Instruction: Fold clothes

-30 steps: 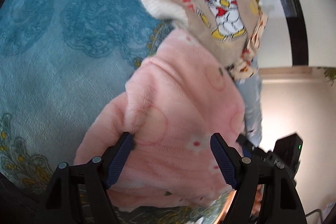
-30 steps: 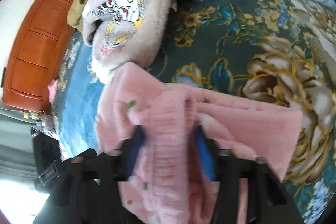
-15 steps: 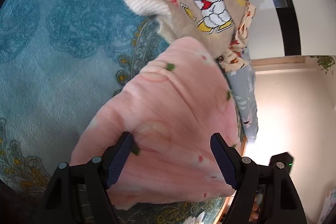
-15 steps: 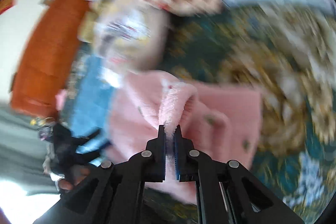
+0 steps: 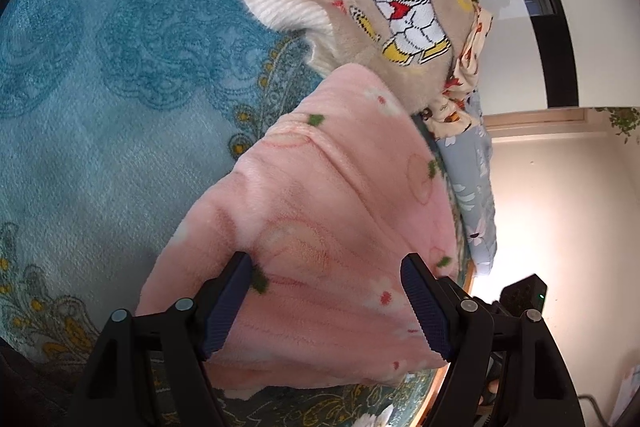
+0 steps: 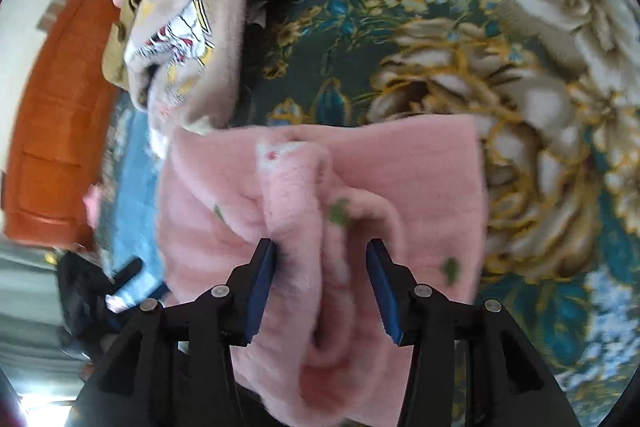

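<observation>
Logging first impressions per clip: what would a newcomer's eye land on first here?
The fluffy pink garment fills the middle of both views, lying between the open fingers of the left hand-held gripper and right hand-held gripper. Just beyond it lies a beige cartoon sweater, all on a blue-green floral blanket.

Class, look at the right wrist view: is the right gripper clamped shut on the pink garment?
No: the right gripper stands open, its blue pads apart either side of a ridge of the pink garment.

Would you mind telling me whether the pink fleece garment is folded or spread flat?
Folded, roughly: the pink fleece garment lies doubled on the floral blanket, with a bunched ridge between the open right tool.
</observation>
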Motion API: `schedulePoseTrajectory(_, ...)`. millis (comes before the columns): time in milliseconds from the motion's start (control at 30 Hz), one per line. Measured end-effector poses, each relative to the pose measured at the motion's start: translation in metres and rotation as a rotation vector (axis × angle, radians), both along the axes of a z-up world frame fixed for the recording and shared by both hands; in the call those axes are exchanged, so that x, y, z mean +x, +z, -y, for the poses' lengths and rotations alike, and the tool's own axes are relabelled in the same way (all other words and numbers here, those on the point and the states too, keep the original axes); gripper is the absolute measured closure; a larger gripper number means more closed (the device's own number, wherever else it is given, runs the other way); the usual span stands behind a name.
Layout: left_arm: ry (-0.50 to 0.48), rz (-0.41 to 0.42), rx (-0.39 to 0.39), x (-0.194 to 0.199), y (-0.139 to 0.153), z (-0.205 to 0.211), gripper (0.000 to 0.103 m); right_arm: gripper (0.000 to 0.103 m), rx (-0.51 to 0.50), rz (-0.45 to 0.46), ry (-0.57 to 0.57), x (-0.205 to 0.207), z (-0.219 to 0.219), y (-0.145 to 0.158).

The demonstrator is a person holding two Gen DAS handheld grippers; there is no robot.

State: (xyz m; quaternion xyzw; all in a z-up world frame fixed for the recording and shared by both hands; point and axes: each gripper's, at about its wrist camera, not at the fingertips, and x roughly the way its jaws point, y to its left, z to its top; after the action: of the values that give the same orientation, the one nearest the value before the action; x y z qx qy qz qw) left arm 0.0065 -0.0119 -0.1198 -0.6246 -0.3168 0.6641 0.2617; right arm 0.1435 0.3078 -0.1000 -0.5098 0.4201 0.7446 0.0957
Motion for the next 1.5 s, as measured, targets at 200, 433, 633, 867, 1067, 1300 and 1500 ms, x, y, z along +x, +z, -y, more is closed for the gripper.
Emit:
schedulePoseTrajectory(200, 0.001, -0.017, 0.058, 0.0, 0.005, 0.001, 0.023, 0.082, 0.028, 0.008, 0.015, -0.022, 0.013, 0.007)
schedulePoseTrajectory(433, -0.134, 0.002, 0.15, 0.002, 0.005, -0.021, 0.023, 0.085, 0.051, -0.245, 0.039, 0.006, -0.002, 0.077)
schedulePoseTrajectory(633, -0.193, 0.015, 0.087, 0.002, 0.002, -0.033, 0.023, 0.085, -0.01, -0.066, -0.084, 0.035, -0.031, 0.02)
schedulePoseTrajectory(867, -0.129, 0.002, 0.128, 0.001, 0.009, -0.018, 0.023, 0.073, -0.08, 0.046, -0.128, 0.042, -0.043, -0.009)
schedulePoseTrajectory(1067, -0.167, -0.123, 0.05, -0.006, 0.038, -0.042, 0.023, 0.071, 0.227, 0.042, 0.001, 0.042, -0.053, 0.048)
schedulePoseTrajectory(1300, -0.266, -0.151, -0.135, -0.006, 0.026, -0.072, 0.023, 0.071, 0.167, -0.071, 0.12, 0.001, -0.018, 0.047)
schedulePoseTrajectory(1500, -0.234, -0.034, -0.165, -0.005, -0.008, -0.063, 0.025, 0.071, 0.119, 0.031, 0.101, 0.008, -0.016, -0.001)
